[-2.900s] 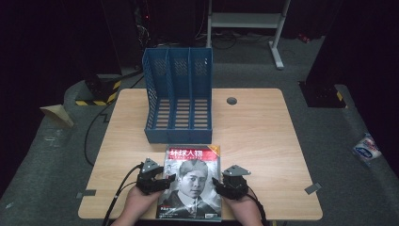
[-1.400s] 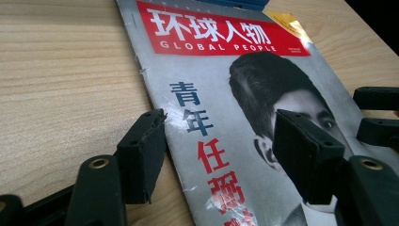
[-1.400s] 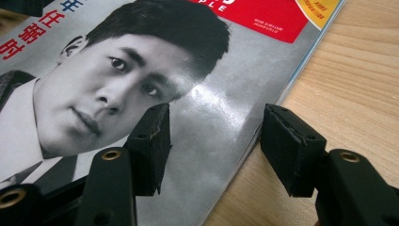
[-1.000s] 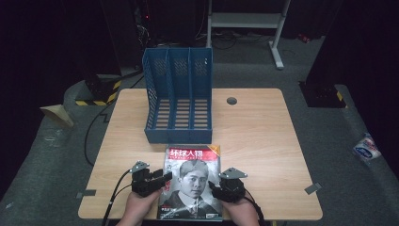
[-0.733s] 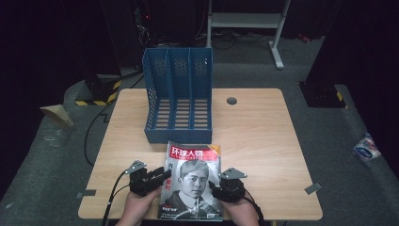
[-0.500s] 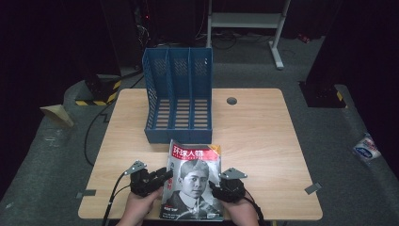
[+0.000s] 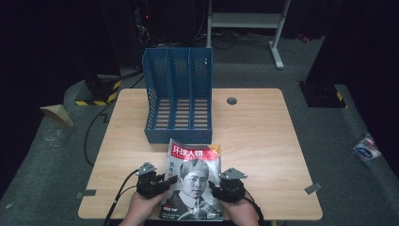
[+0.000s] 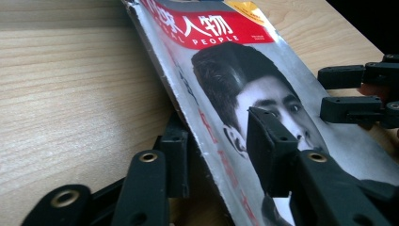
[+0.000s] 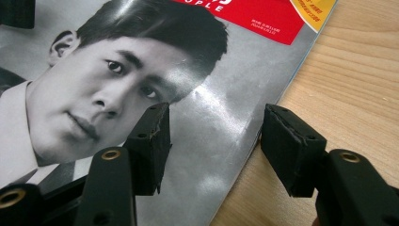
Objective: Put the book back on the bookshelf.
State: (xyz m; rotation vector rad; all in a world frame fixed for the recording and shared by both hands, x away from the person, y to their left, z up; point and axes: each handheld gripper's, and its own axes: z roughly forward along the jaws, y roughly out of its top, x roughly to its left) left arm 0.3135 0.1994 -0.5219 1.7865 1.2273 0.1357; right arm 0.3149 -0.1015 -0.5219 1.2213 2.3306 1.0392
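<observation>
Lifted along its left edge since the earlier frames, the glossy magazine with a red title band and portrait cover (image 7: 194, 181) now tilts at the near table edge, in front of the blue three-slot file rack (image 7: 179, 96). Left gripper (image 8: 216, 153) has just been closing around that raised edge, one jaw under it. Right gripper (image 9: 214, 141) stands open over the right edge. A firm, deep bite before lifting would help.

A light wooden table (image 7: 263, 141) carried a blue three-slot file rack (image 7: 179, 96) near its far edge. A magazine (image 7: 194, 176) lay at its near edge, spine side lifted.
</observation>
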